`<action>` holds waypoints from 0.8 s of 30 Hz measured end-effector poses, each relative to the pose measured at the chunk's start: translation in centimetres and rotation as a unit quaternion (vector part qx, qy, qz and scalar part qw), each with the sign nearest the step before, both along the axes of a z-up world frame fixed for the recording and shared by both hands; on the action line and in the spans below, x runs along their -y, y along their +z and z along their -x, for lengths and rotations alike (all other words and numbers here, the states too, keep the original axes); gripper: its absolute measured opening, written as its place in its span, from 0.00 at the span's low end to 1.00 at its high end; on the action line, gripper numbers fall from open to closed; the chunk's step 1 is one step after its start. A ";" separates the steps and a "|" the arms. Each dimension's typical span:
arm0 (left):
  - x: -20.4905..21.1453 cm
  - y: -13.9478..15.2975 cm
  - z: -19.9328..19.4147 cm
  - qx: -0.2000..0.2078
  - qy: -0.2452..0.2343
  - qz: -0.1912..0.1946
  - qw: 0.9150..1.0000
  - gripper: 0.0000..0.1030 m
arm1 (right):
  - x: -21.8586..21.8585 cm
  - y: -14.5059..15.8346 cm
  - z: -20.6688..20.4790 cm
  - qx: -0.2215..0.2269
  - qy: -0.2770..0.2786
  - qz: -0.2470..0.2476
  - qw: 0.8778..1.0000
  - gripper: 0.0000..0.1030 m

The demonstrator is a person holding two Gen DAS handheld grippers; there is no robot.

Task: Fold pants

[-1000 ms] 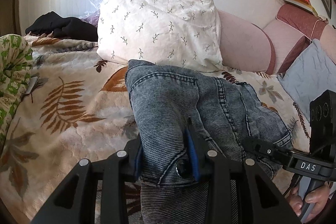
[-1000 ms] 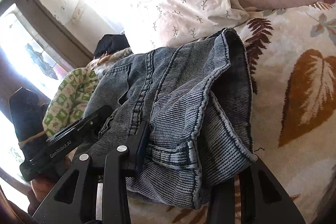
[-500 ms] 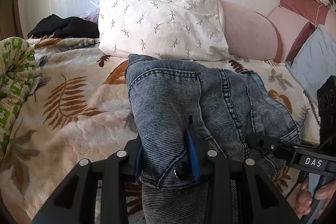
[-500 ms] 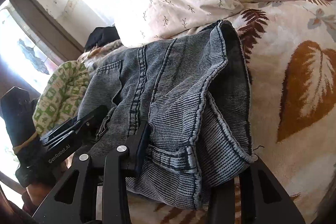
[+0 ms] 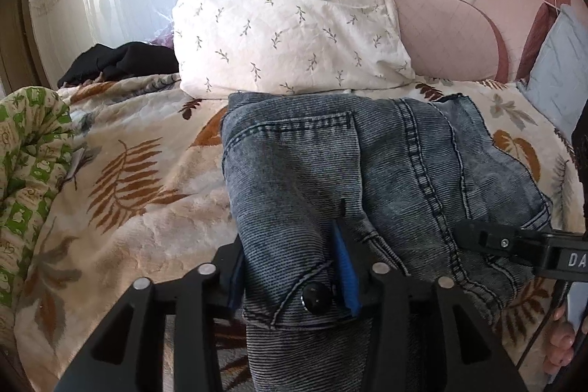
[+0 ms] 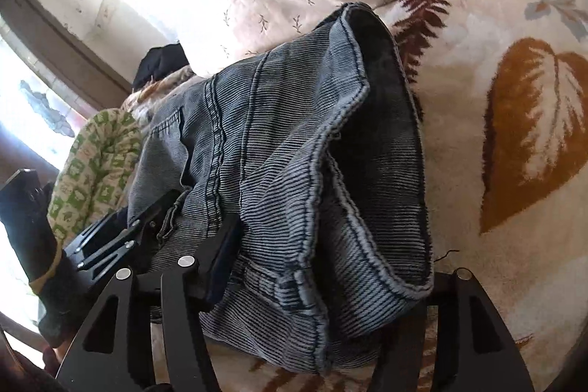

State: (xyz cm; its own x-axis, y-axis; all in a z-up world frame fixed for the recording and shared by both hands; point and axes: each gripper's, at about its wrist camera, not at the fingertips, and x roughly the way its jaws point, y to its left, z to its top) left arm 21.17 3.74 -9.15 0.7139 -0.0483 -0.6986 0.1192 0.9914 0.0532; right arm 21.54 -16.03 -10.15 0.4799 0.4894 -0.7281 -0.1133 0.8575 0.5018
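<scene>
On leaf-print bed (image 5: 121,208), folded jeans (image 5: 367,171) stretch far from near-edge waistband. Waistband between both grippers' opening jaws: left gripper (image 5: 294,285) w/ button end, right gripper (image 6: 330,278) alongside.

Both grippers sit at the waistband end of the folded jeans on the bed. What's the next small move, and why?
Probably finish letting go, then draw both grippers straight back. The jeans already lie doubled over on the leaf-print blanket, and the jaws of the left gripper and right gripper are opening with the waistband between them. Lifting before they clear could drag the fold open.
</scene>
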 end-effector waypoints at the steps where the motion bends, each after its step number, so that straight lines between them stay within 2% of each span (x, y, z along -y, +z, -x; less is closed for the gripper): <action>1: 0.0 0.0 0.1 0.004 0.008 -0.011 1.000 0.60 | 0.1 0.0 0.0 -0.001 0.000 -0.002 1.000 0.55; 2: 0.1 0.2 0.1 0.012 0.019 -0.030 0.999 0.71 | 0.0 0.0 0.1 -0.001 0.000 -0.001 1.000 0.57; 3: 0.1 0.4 0.2 0.017 0.025 -0.039 0.999 0.74 | 0.0 0.1 0.1 0.001 0.000 0.002 1.000 0.59; 4: 0.1 0.7 0.2 0.018 0.029 -0.041 0.999 0.78 | -0.1 0.2 0.2 0.001 -0.002 0.008 1.000 0.59; 6: -0.1 1.6 0.3 0.024 0.029 -0.030 0.999 0.78 | -0.2 0.6 0.3 0.000 -0.004 0.020 1.000 0.62; 8: -0.3 2.5 0.6 0.038 0.037 -0.026 0.998 0.87 | -0.2 1.3 0.4 0.003 -0.004 0.032 0.999 0.62; 12: -0.5 5.5 2.1 0.095 0.051 -0.030 0.994 0.98 | -0.3 3.1 0.9 0.014 -0.005 0.050 0.999 0.62; 15: -0.8 7.8 3.2 0.126 0.063 -0.027 0.990 1.00 | -0.5 4.5 1.6 0.028 -0.005 0.073 0.997 0.64; 20: -1.3 10.5 4.5 0.145 0.077 -0.021 0.986 1.00 | -1.0 7.4 3.2 0.068 -0.006 0.112 0.991 0.65; 24: -1.4 12.1 5.6 0.153 0.082 -0.016 0.985 1.00 | -1.2 10.3 5.1 0.122 -0.016 0.143 0.982 0.65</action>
State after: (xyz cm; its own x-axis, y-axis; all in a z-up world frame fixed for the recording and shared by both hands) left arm 15.52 5.13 2.99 0.8871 0.1038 -0.4497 -0.0686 0.9932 0.0939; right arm 16.48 -14.85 0.18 0.6687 0.2641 -0.6950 -0.1707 0.9644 0.2022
